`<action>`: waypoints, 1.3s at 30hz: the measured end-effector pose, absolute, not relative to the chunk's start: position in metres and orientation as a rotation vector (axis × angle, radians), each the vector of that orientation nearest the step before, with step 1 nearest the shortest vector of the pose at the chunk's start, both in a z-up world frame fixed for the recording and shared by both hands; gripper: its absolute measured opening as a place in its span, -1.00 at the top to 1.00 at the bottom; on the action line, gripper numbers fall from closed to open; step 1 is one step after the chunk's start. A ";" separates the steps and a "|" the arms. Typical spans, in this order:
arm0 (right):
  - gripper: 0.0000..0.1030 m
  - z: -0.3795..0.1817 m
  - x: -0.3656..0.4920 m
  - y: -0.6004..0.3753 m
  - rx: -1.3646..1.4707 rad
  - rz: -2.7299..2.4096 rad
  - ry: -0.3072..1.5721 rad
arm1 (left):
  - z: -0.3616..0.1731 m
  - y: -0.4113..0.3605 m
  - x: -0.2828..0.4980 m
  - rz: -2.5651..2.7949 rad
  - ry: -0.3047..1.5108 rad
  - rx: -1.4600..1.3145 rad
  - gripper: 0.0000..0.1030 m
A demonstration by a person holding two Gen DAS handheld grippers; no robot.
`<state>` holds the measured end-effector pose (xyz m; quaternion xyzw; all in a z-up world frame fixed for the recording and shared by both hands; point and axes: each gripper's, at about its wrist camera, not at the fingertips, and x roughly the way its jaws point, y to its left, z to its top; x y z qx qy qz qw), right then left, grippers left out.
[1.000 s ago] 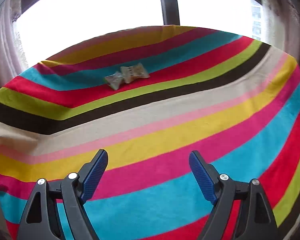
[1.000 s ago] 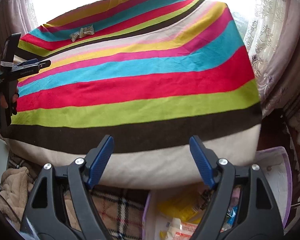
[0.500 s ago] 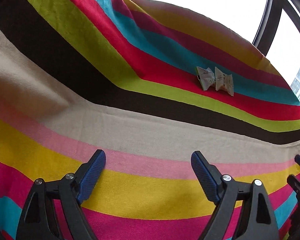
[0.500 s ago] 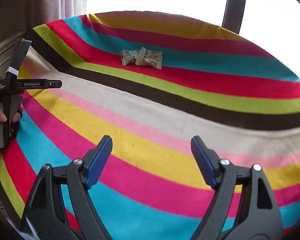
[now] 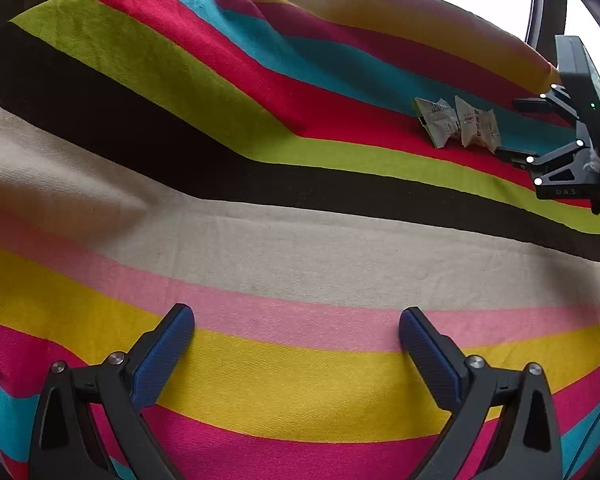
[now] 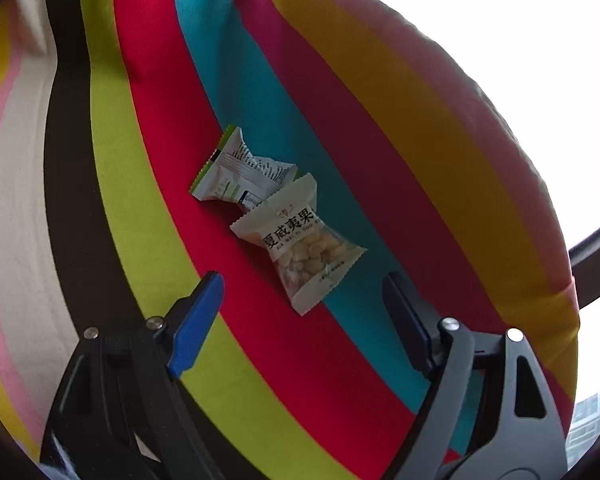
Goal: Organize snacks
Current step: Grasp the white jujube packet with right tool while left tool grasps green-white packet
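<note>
Both grippers' jaws released, left's [image 5: 297, 330] just widening, bare striped cloth [image 5: 300, 240] around packets [image 6: 300, 248]

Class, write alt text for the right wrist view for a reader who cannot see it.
Two small snack packets lie touching on a brightly striped cloth, just ahead of the open, empty right gripper. The nearer packet shows pale nuts through a clear window; the farther packet is white and green.

I see a cloth [image 6: 340, 360] striped red, teal, lime, brown, cream, pink and yellow. One snack packet [image 6: 244, 172] is white with green edging; the other packet [image 6: 300, 240] is white with black characters.
</note>
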<state>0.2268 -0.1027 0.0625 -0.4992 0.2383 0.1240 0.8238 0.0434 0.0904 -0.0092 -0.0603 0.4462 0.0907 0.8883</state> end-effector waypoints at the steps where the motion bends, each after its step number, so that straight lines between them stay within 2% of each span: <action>1: -0.62 0.061 0.235 -0.099 -1.108 0.287 0.514 | -0.009 0.090 0.044 0.188 0.926 -0.127 -1.00; 6: -0.65 0.056 0.264 -0.087 -1.236 0.413 0.539 | -0.009 0.090 0.045 0.187 0.925 -0.130 -1.00; 9: -0.60 0.068 0.291 -0.095 -1.112 0.444 0.637 | -0.009 0.090 0.045 0.187 0.925 -0.131 -1.00; 10: -0.44 0.071 0.298 -0.100 -1.049 0.451 0.672 | -0.009 0.090 0.042 0.187 0.925 -0.130 -1.00; 11: 0.15 0.073 0.301 -0.105 -1.005 0.447 0.696 | -0.009 0.090 0.042 0.187 0.925 -0.130 -1.00; 15: 0.15 0.083 0.275 -0.124 -0.799 0.430 0.808 | -0.008 0.091 0.041 0.185 0.922 -0.135 -1.00; 20: 0.12 0.080 0.184 -0.166 -0.468 0.393 0.929 | -0.008 0.091 0.040 0.184 0.920 -0.138 -1.00; 24: -0.05 0.056 0.143 -0.189 -0.423 0.265 0.899 | -0.009 0.091 0.040 0.185 0.923 -0.133 -1.00; 25: -0.12 0.054 0.138 -0.192 -0.406 0.245 0.859 | -0.009 0.091 0.040 0.186 0.924 -0.131 -1.00; 26: -0.30 0.053 0.134 -0.195 -0.381 0.216 0.829 | -0.009 0.091 0.041 0.187 0.925 -0.129 -1.00; 27: -0.32 0.051 0.132 -0.197 -0.361 0.190 0.813 | -0.009 0.091 0.041 0.188 0.925 -0.128 -1.00; 32: -0.32 0.040 0.112 -0.215 -0.273 0.144 0.732 | -0.009 0.090 0.042 0.193 0.930 -0.123 -1.00; 36: -0.01 0.035 0.102 -0.224 -0.238 0.095 0.676 | -0.008 0.090 0.044 0.197 0.934 -0.127 -1.00; 39: 0.02 0.033 0.093 -0.224 -0.241 0.066 0.661 | -0.008 0.089 0.042 0.209 0.948 -0.128 -1.00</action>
